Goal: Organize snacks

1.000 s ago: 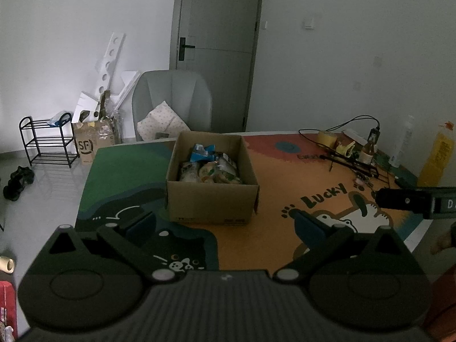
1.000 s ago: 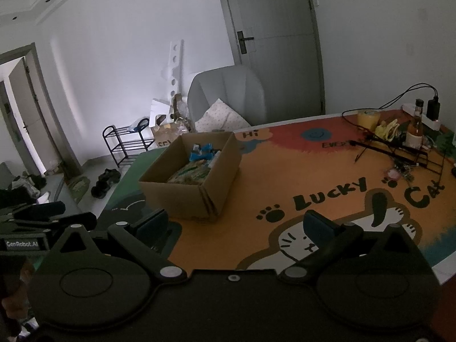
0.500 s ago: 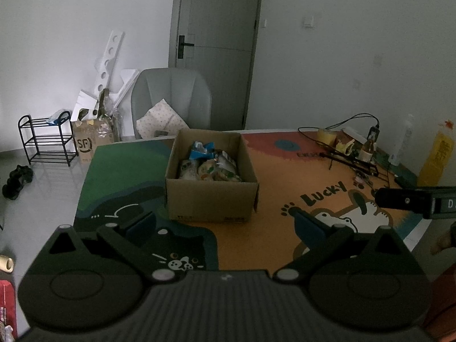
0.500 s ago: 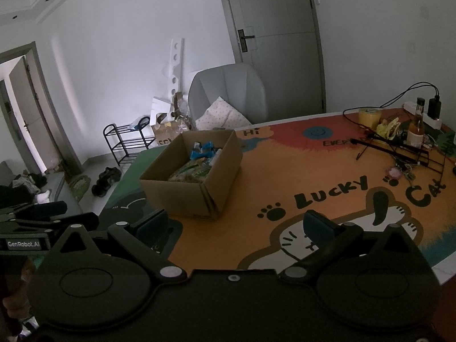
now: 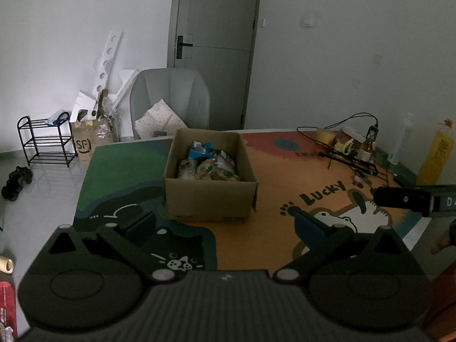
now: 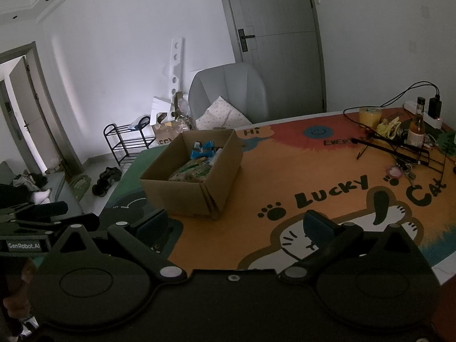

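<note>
Both grippers, left gripper (image 5: 225,222) and right gripper (image 6: 236,222), are held level above the mat (image 5: 273,233), jaws spread wide, nothing gripped. Snacks (image 5: 208,165) are seen inside the cardboard box (image 5: 209,199), ahead of both.

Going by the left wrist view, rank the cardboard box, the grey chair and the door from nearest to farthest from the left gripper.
1. Cardboard box: on the table mat, just ahead of the open left gripper.
2. Grey chair: behind the table's far edge, slightly left.
3. Door: in the back wall, farthest.
</note>
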A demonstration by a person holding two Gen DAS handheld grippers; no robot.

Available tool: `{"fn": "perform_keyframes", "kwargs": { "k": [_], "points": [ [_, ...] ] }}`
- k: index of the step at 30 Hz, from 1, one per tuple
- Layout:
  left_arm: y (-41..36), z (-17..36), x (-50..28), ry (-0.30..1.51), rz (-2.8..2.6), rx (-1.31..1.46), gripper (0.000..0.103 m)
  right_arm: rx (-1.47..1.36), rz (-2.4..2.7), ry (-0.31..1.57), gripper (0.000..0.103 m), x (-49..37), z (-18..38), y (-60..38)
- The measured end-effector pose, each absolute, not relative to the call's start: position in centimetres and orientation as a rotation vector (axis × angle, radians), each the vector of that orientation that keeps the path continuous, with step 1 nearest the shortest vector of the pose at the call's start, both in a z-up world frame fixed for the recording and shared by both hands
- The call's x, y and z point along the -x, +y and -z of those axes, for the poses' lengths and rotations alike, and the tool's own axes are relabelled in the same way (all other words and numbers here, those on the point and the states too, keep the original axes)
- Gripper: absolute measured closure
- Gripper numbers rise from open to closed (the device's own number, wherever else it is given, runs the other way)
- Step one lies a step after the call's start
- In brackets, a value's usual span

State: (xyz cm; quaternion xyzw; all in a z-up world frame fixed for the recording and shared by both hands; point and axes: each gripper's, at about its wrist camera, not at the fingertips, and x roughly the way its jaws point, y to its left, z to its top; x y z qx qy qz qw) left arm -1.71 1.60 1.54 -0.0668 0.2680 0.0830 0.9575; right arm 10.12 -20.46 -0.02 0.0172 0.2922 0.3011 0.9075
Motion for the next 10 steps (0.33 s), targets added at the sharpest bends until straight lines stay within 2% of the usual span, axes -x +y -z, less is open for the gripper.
{"fn": "perform_keyframes", "kwargs": {
  "k": [10],
  "points": [
    [1.62,-1.38,1.75,0.543,-0.164,0.135,0.0,-0.036,-0.622,0.607,0.0,-9.99,0.16,-20.37]
  ]
}}
